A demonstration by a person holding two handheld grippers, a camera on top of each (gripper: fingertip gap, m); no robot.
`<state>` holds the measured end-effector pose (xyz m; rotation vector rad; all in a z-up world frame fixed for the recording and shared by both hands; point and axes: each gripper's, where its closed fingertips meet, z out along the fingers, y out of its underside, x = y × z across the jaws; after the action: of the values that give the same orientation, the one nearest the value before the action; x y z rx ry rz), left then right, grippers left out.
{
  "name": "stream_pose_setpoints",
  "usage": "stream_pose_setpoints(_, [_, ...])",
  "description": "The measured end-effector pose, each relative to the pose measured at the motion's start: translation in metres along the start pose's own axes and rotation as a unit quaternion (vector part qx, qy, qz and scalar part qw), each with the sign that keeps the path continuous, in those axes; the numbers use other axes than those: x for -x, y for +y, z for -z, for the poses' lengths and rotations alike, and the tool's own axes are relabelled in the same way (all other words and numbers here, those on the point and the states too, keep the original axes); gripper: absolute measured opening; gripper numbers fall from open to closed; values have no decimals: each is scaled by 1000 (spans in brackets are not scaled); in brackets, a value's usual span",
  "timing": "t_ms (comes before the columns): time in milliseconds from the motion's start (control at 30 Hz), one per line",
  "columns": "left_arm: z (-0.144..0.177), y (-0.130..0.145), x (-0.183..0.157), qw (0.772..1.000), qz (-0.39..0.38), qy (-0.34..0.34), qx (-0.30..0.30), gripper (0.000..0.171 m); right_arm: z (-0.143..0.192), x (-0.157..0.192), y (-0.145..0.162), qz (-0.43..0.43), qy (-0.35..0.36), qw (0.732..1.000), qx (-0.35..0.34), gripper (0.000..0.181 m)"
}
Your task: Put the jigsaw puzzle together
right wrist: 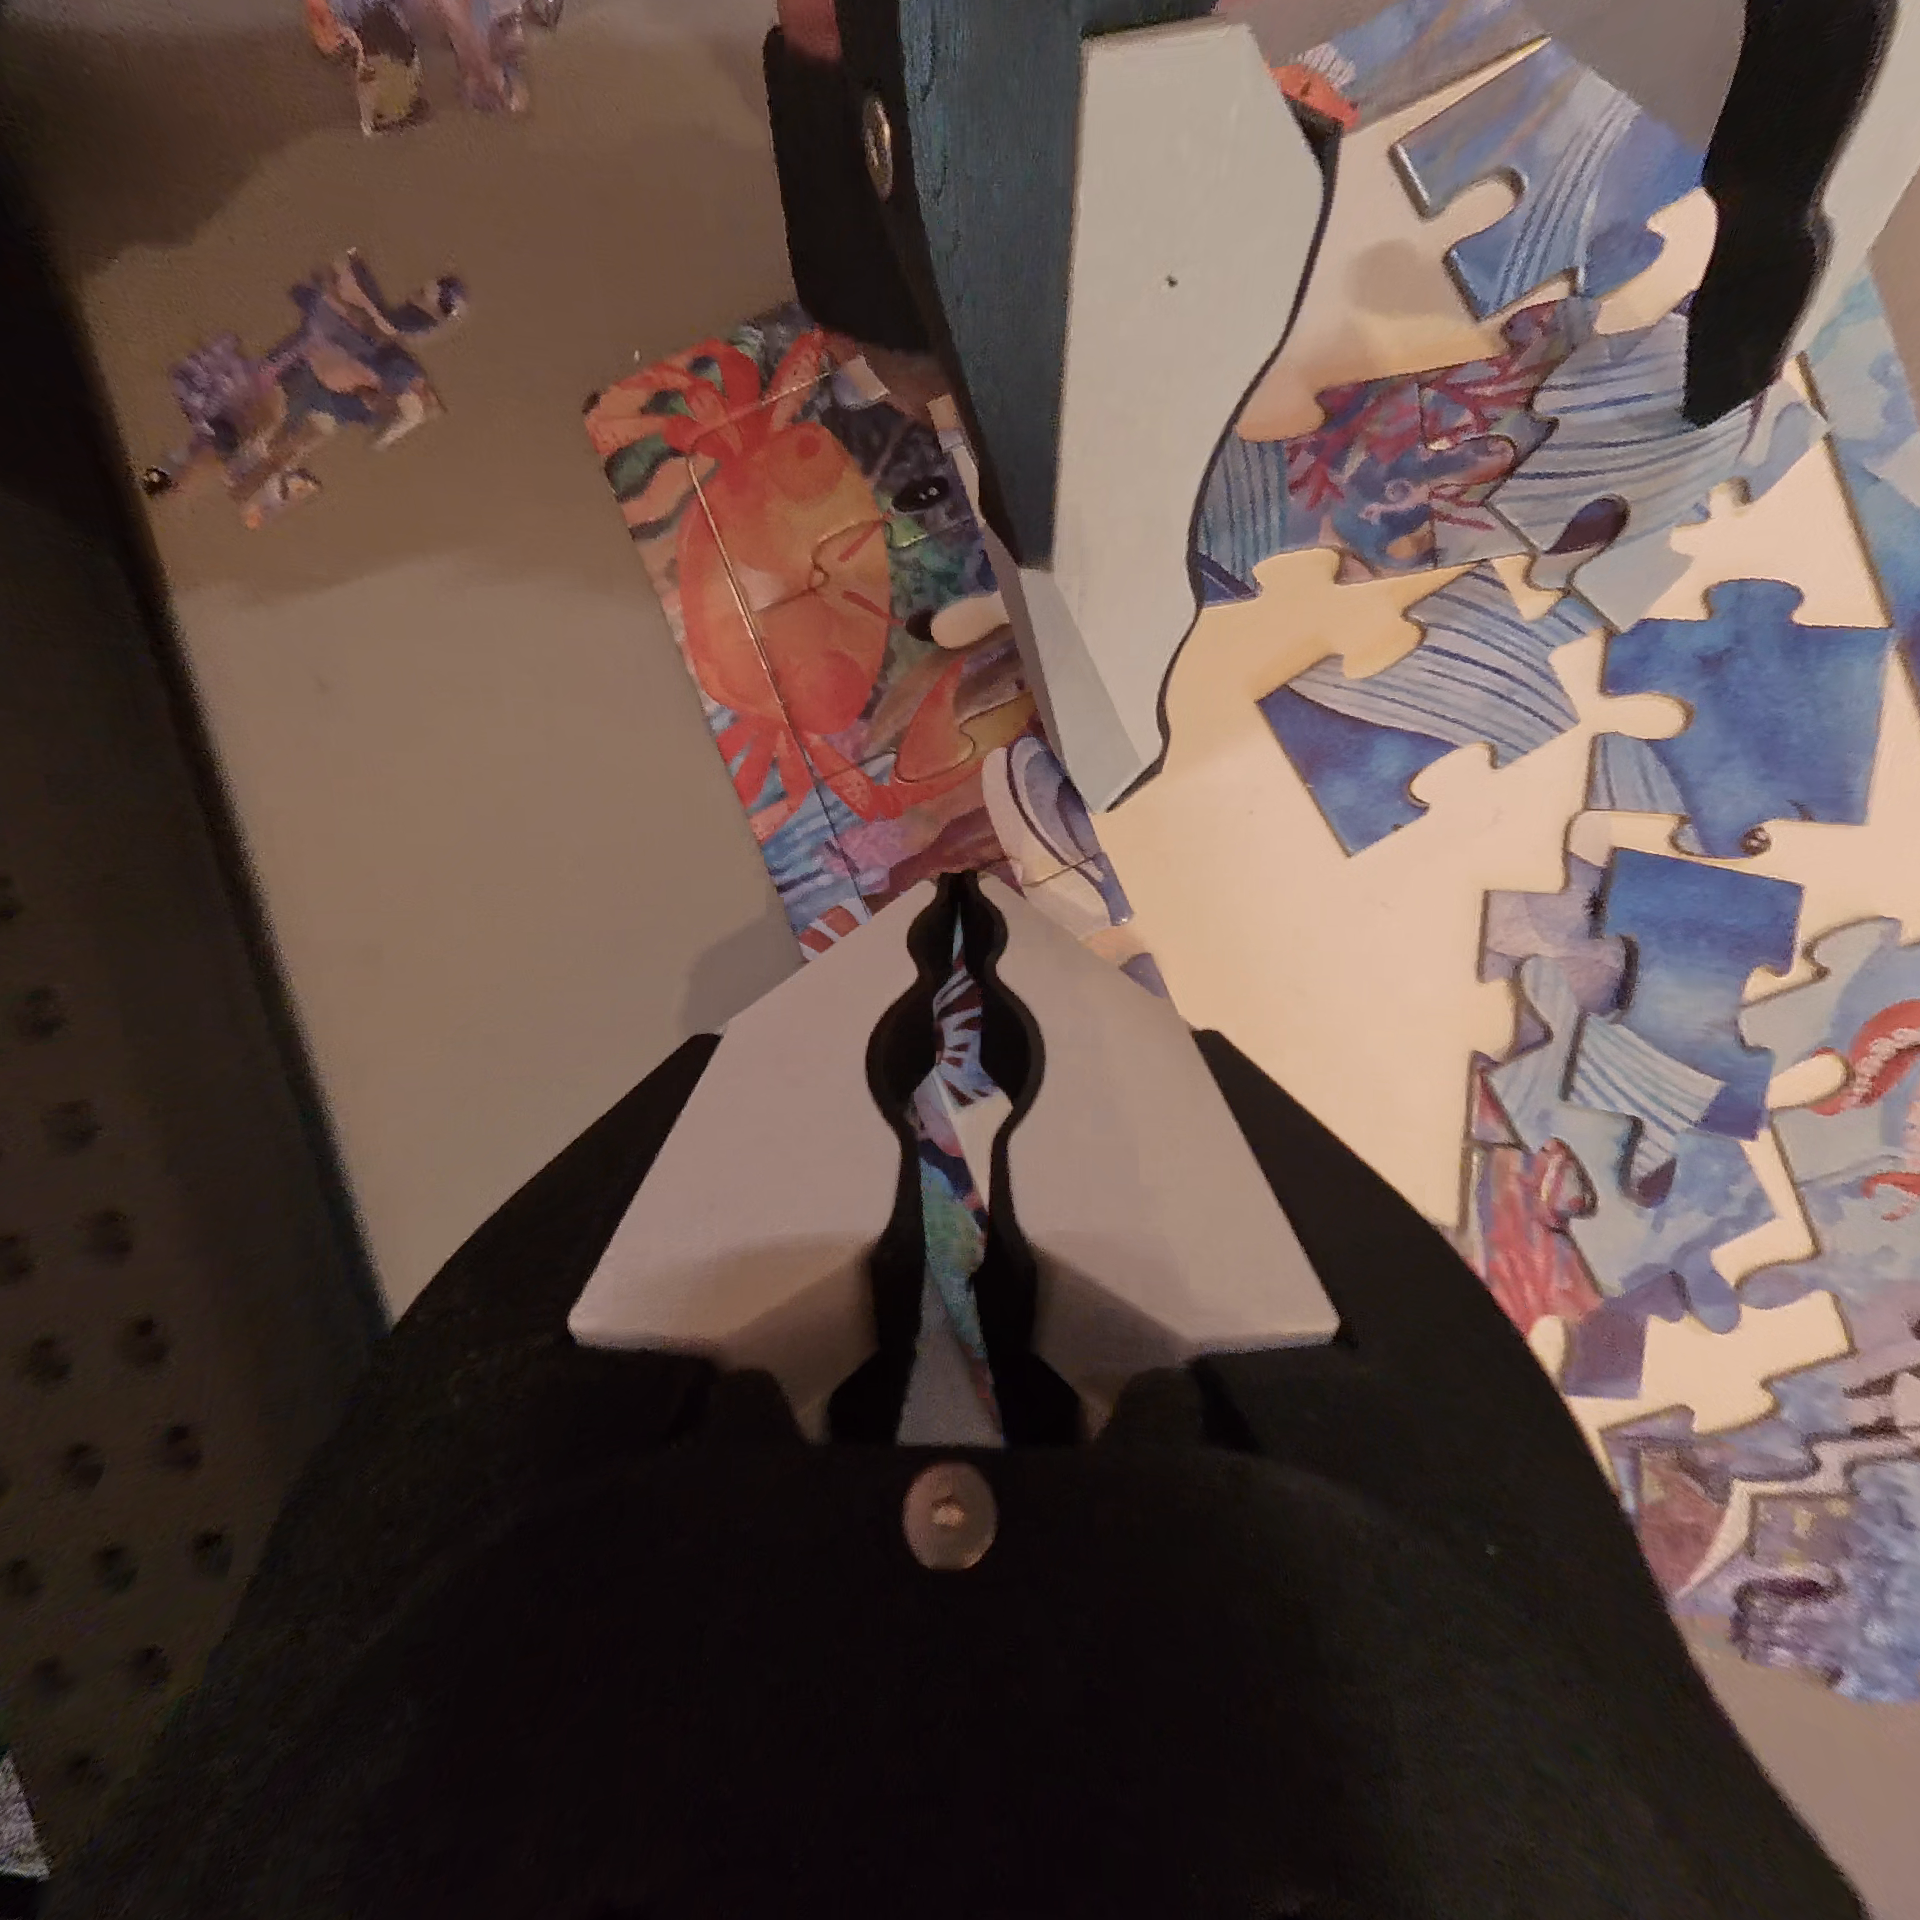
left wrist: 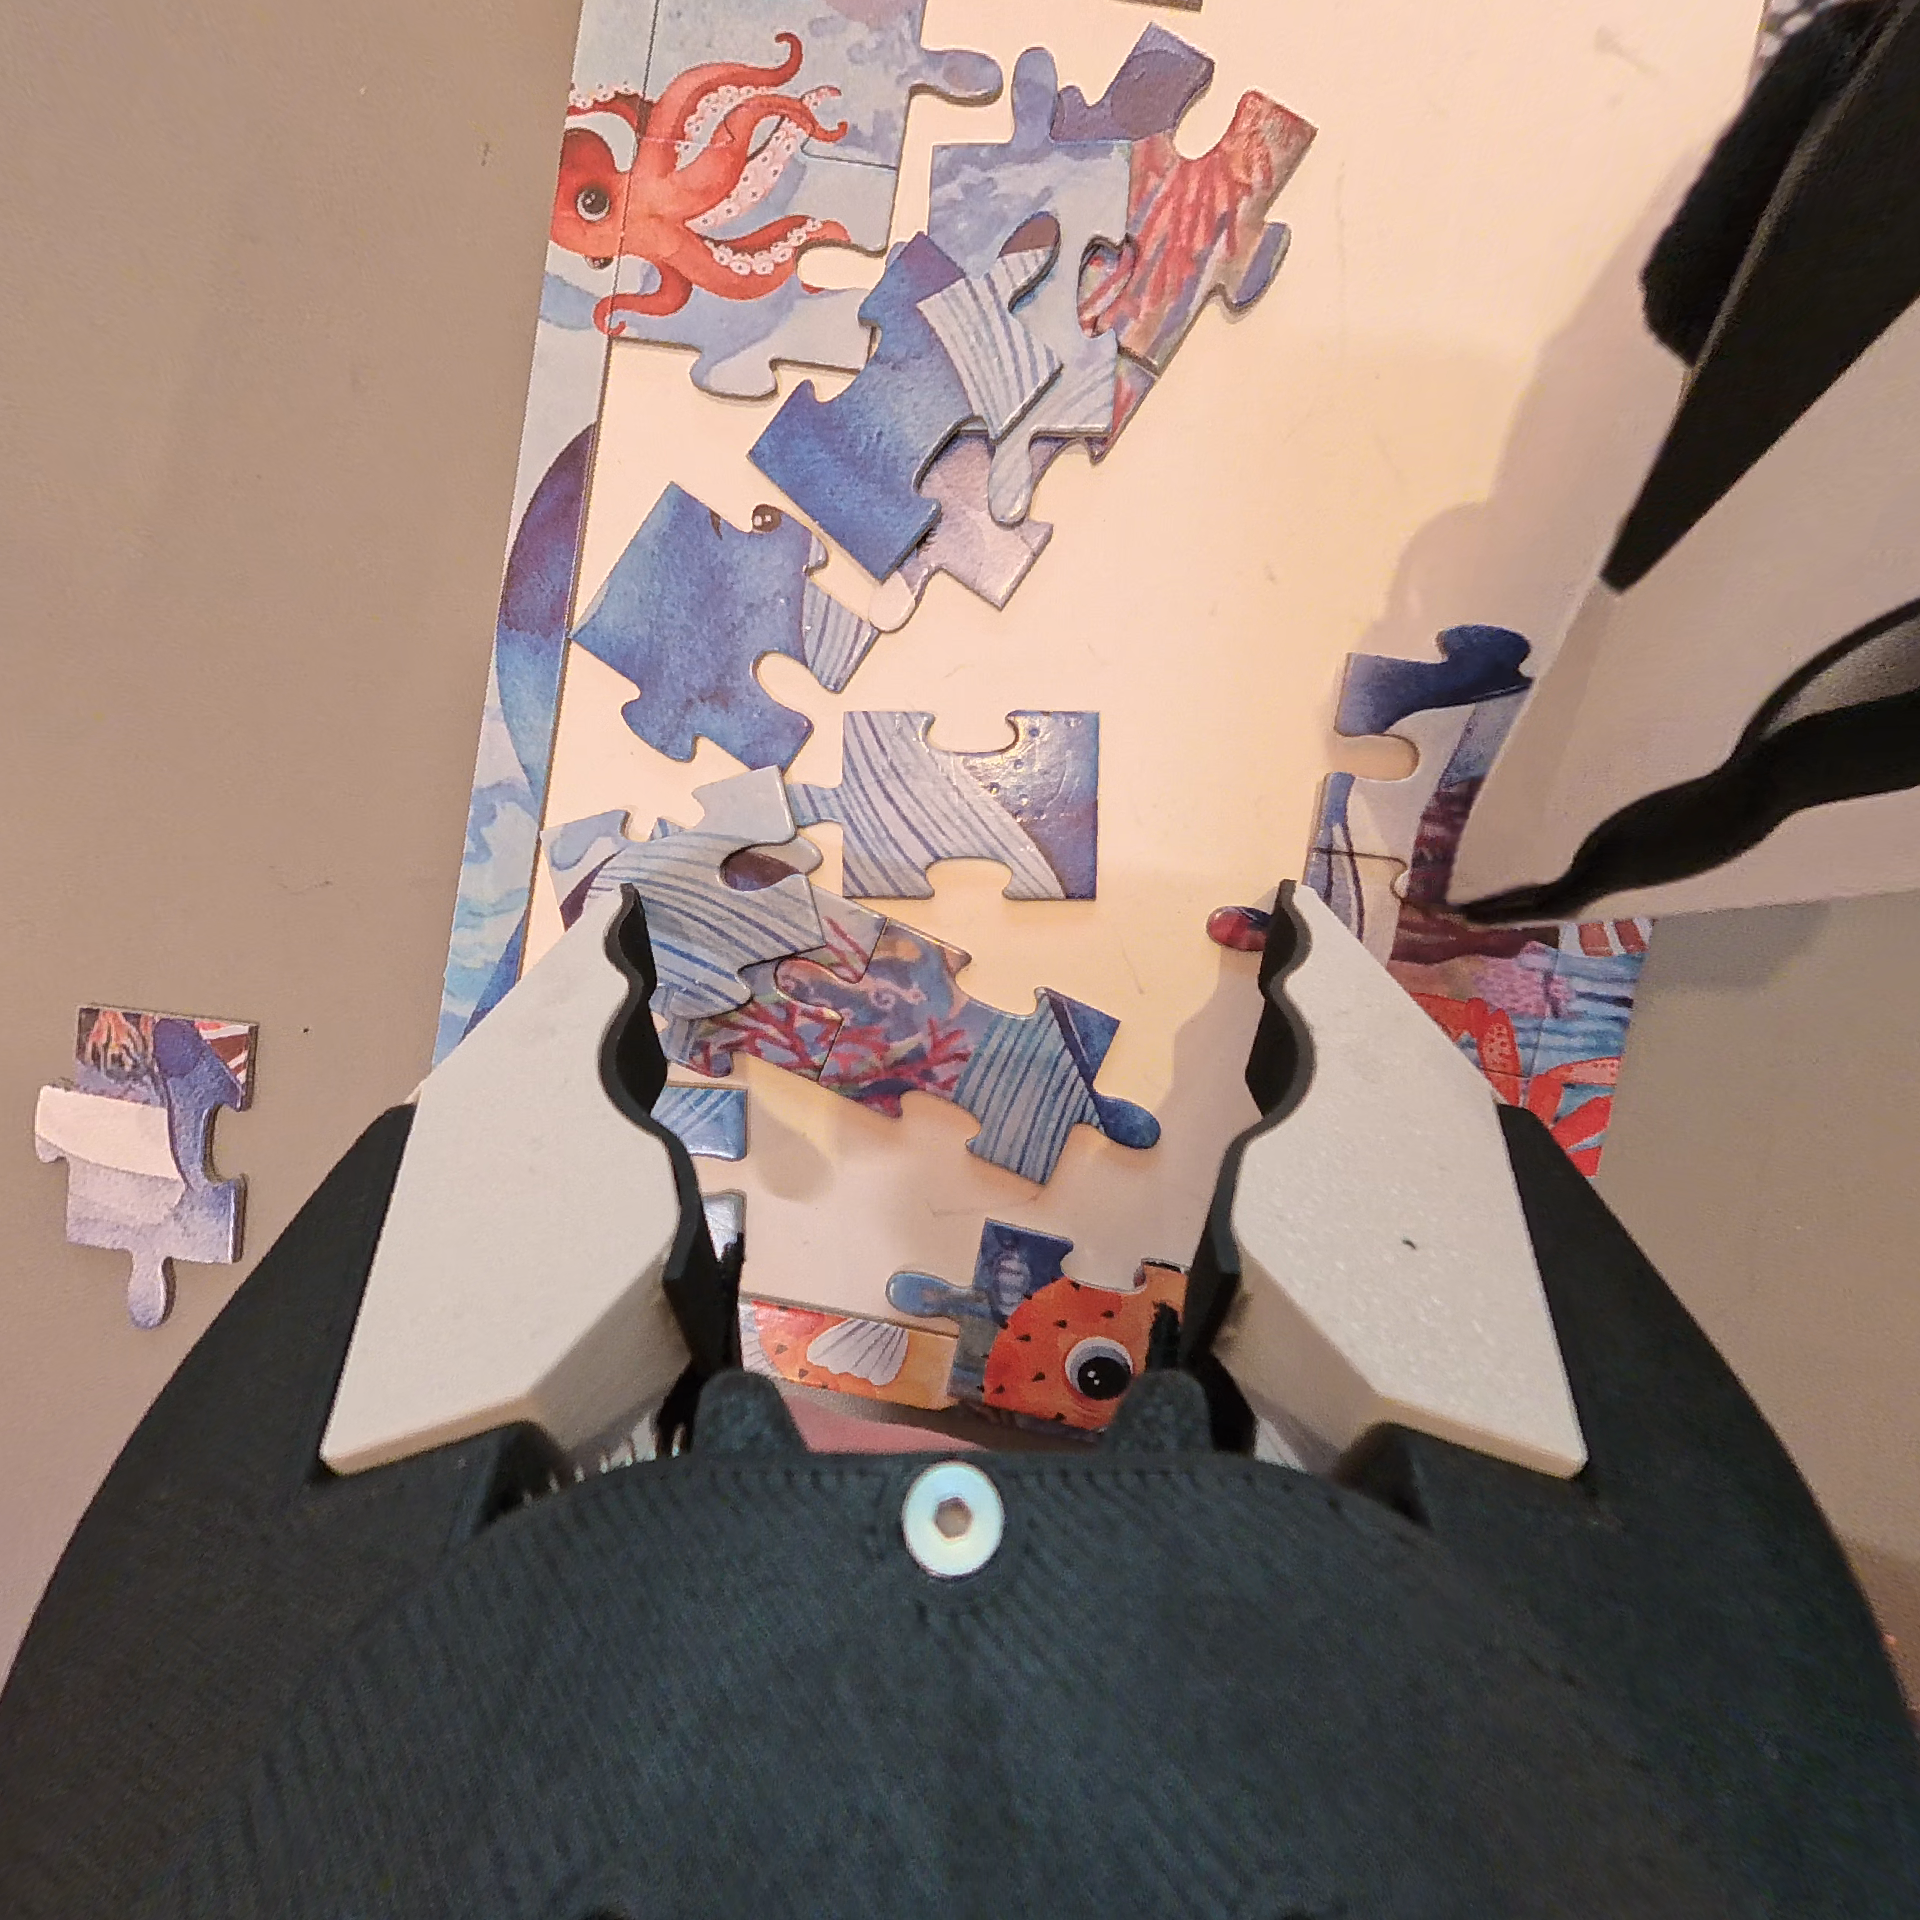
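The cream puzzle board point(left wrist: 1195, 520) holds joined sections: an octopus part point(left wrist: 707, 187) at the far left and a crab corner point(right wrist: 790, 582). Several loose blue and striped pieces lie on it, one square striped piece point(left wrist: 966, 805) just ahead of my left gripper point(left wrist: 958, 894). That gripper is wide open above a small cluster of coral-patterned pieces point(left wrist: 883, 1018) and touches none of them. My right gripper point(right wrist: 958, 888) is shut, its tips pressed together and set down at the edge of the crab corner. It also shows in the left wrist view point(left wrist: 1465, 912). Puzzle print shows through the hollows between its pads.
A loose piece point(left wrist: 156, 1143) lies on the grey table left of the board. More loose pieces point(right wrist: 312, 384) lie on the table beyond the crab corner. A dark perforated panel point(right wrist: 104, 1143) runs along the left. An orange fish piece point(left wrist: 1081, 1340) sits at the board's near edge. About 15 centimetres separates my right fingertips from the dark perforated panel point(right wrist: 104, 1143).
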<state>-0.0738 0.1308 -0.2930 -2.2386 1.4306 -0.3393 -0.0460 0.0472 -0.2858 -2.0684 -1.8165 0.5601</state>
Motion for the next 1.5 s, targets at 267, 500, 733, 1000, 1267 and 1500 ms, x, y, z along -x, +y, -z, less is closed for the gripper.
stream_pose_setpoints(267, [0, 1, 1, 1000, 0, 0, 1, 115, 22, -30, 11, -36, 53, 998, -7, 3])
stream_pose_setpoints(500, [0, 1, 1, 1000, -1, 1, 3, 115, 15, -29, 26, -43, 48, 997, 29, 0])
stream_pose_setpoints(733, [0, 1, 1, 1000, 0, 0, 4, 115, 24, -30, 22, -44, 60, 997, 26, 0])
stream_pose_setpoints(1000, [0, 1, 1, 1000, 2, -1, 6, 115, 7, -7, 11, -38, 12, 999, 30, 0])
stream_pose_setpoints(1267, [0, 1, 1, 1000, 2, -1, 6, 115, 12, -14, 13, -44, 32, 998, 41, 0])
stream_pose_setpoints(1500, [0, 1, 1, 1000, 2, -1, 6, 115, 16, -19, 27, -68, 36, 995, 58, 0])
